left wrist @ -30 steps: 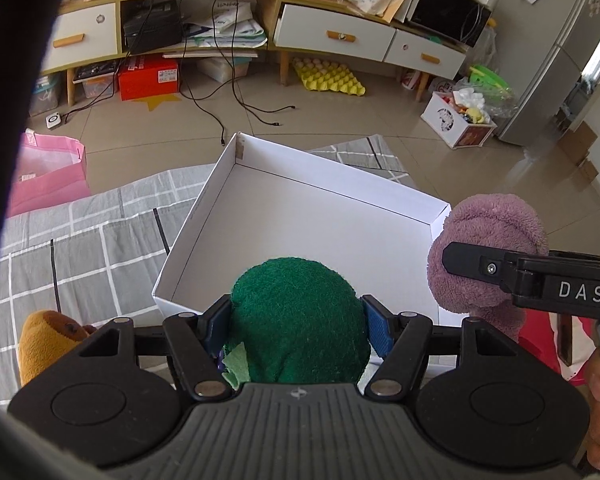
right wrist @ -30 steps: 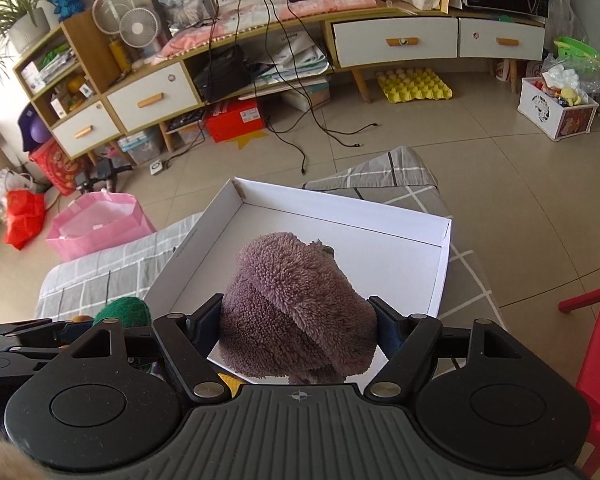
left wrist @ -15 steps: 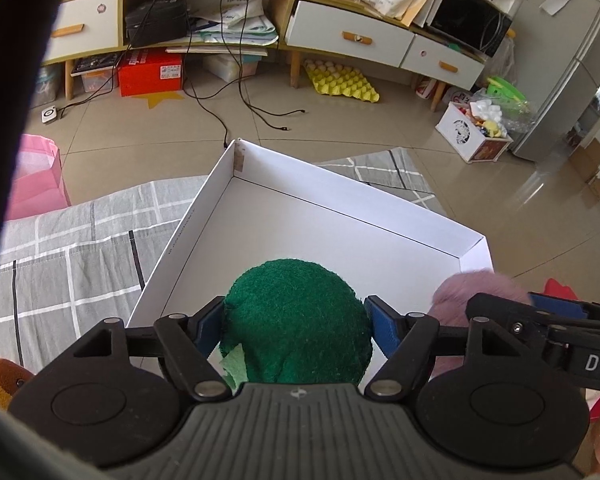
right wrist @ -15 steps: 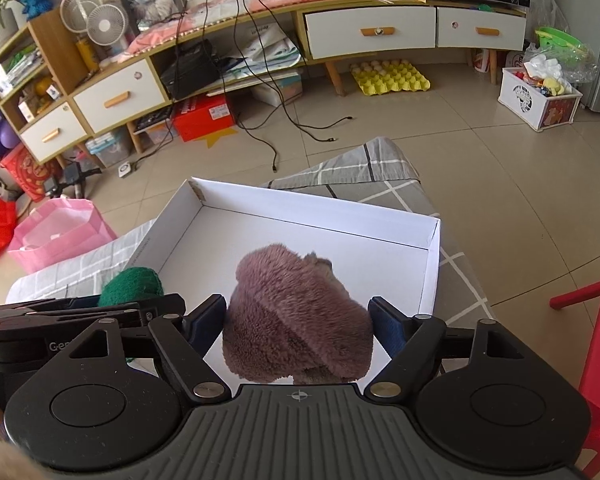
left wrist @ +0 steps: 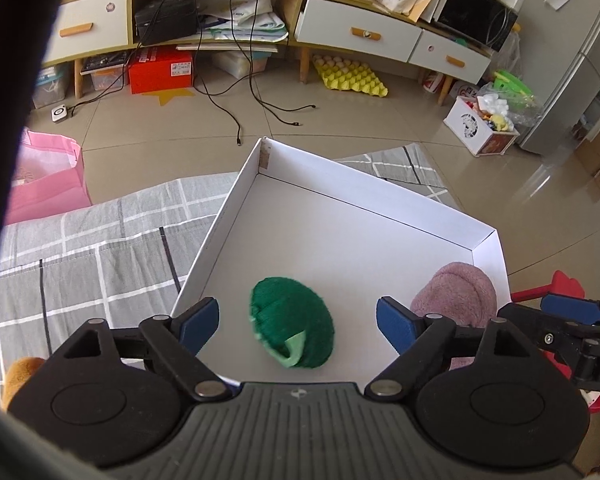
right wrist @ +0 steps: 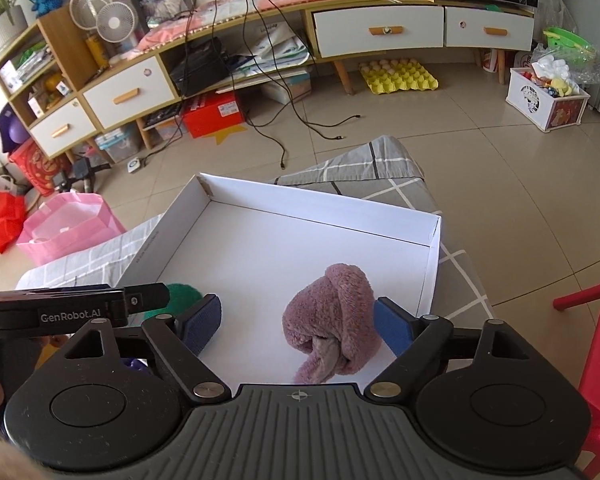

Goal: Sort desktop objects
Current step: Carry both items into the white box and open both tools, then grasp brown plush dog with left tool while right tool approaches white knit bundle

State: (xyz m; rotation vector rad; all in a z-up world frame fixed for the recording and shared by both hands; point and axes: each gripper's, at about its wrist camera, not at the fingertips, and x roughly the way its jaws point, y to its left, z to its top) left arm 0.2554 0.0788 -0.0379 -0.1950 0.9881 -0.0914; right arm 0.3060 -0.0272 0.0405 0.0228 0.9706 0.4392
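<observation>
Green felt ball (left wrist: 292, 322) lies in the white box (left wrist: 364, 196), midway between the left tool's (left wrist: 298, 322) wide-spread fingers. Right view: mauve plush (right wrist: 332, 324) rests inside too, touching the wide right tool's (right wrist: 298, 324) right-hand pad.

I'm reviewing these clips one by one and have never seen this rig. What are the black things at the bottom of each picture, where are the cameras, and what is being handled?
No robot arm here: a person holds a two-finger gripper in each hand, and a fisheye camera on each looks forward along its fingers. The left gripper is open, with a green felt toy lying free in the white box. The right gripper is open too; the mauve plush toy sits in the same box, against one blue pad. The box rests on a grey checked cloth. An orange-brown plush shows at the left view's edge, outside the box. Neither gripper holds anything.
</observation>
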